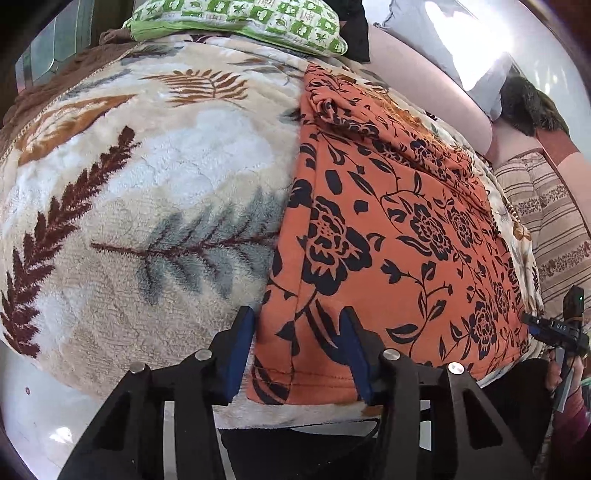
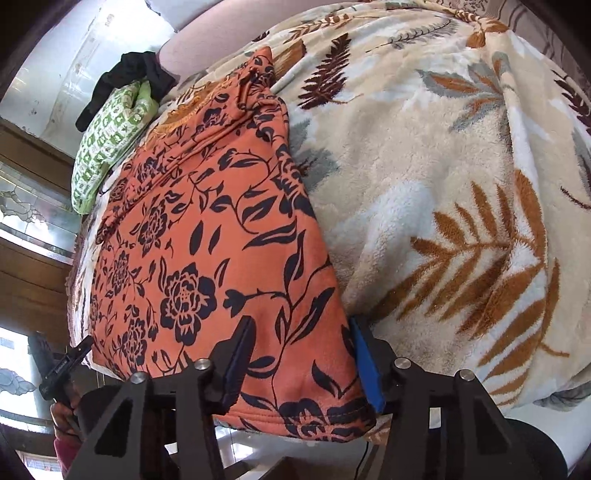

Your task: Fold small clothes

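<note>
The orange floral garment [image 1: 388, 229] is laid flat on a leaf-patterned blanket [image 1: 147, 177]. Its near hem corners are straddled by the left gripper [image 1: 299, 354] and the right gripper [image 2: 301, 363]; whether the fingers are clenched on the fabric cannot be told.

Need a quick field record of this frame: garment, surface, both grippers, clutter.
garment: orange floral garment, lying fairly flat, bunched at its far end
surface: leaf-print fleece blanket
left gripper: at the garment's near left hem corner, fabric between the blue pads; firm pinch cannot be confirmed
right gripper: at the near right hem corner, fabric between the pads; firm pinch cannot be confirmed
clutter: green patterned pillow and black cloth at the far end
fold: not yet made
</note>
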A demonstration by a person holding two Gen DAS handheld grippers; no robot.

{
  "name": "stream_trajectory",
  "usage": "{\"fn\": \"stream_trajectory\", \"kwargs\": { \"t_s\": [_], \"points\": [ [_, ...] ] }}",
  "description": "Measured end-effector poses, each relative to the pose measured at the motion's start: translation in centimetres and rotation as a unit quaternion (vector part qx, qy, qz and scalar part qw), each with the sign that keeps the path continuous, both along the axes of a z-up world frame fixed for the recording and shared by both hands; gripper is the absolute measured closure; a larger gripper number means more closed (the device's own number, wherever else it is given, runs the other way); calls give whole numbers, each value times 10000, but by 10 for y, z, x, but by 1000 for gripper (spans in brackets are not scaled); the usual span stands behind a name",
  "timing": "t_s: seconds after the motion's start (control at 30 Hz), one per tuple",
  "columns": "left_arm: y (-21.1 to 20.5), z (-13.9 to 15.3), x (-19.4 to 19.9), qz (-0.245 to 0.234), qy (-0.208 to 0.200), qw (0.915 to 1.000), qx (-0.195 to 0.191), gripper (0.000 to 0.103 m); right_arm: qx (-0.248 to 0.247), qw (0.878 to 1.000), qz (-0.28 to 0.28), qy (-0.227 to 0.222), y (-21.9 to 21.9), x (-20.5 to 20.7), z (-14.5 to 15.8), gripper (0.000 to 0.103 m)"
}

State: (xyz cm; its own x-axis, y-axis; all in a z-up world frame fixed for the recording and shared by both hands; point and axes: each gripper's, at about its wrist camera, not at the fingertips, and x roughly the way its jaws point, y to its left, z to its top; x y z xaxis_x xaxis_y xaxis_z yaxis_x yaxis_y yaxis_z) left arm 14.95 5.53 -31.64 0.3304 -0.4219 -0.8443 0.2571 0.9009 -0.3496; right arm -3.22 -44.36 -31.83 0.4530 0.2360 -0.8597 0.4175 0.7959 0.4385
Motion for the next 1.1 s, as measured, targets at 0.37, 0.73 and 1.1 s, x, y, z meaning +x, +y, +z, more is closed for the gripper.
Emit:
{"fn": "stream_trajectory", "kwargs": {
  "t_s": [0.37,0.73,1.1],
  "points": [
    [-12,2,-4,-262,402,9988,34,89,-979,9940,369,326,22,5,3,74],
    [-3,13,16,-286,837,9948,-512,93,-8,9975,647,-294,21,13,43,95],
    [-26,100,122,-318,436,9910,-1222,93,570,9924,150,-1084,-32,95,105,95]
  ]
}}
